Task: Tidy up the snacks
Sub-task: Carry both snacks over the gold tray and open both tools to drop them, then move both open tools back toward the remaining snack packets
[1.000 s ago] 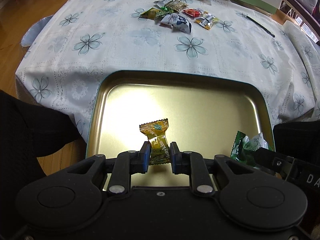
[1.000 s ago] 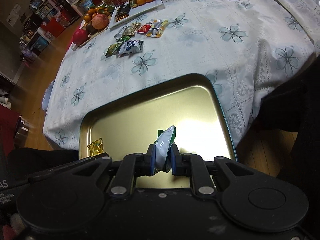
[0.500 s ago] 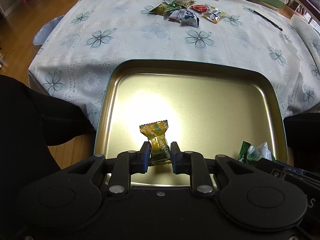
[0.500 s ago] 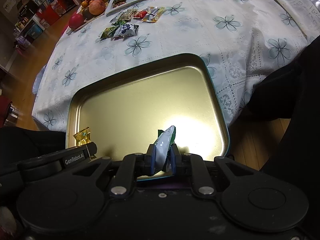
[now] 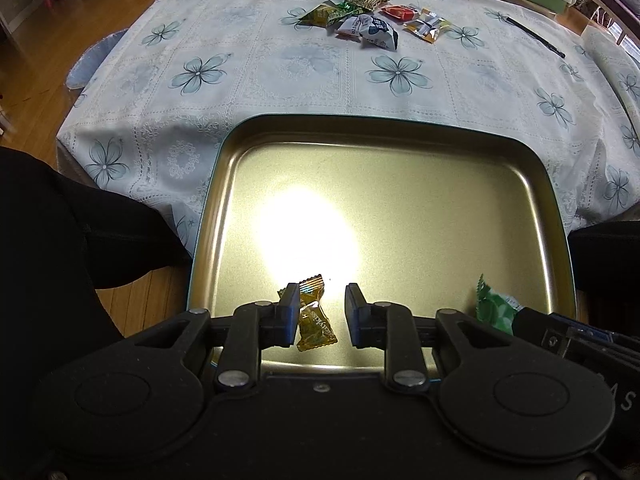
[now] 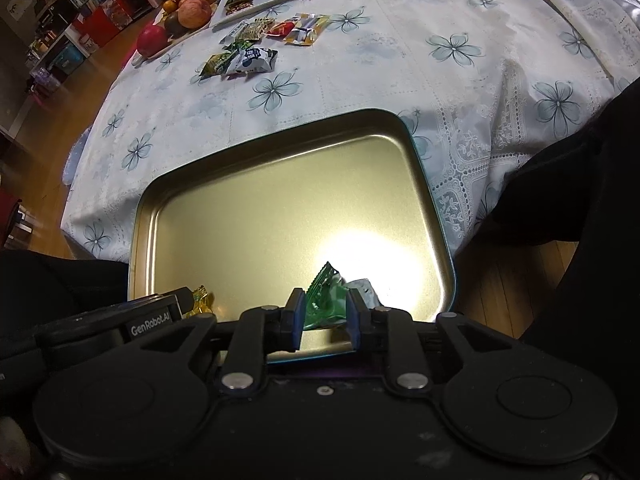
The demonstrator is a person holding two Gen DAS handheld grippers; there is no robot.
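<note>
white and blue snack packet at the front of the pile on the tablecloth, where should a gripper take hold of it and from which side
Grip the white and blue packet across its puffy middle, coming down from above. It lies flat on the tablecloth at the pile's near edge, with the green packet touching its far left, so pinching between the open near and right sides looks safest.

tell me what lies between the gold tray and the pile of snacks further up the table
Nothing: between the gold tray's far rim and the snack pile lies only bare flowered tablecloth. Both wrist views show it, most squarely the left.
</note>
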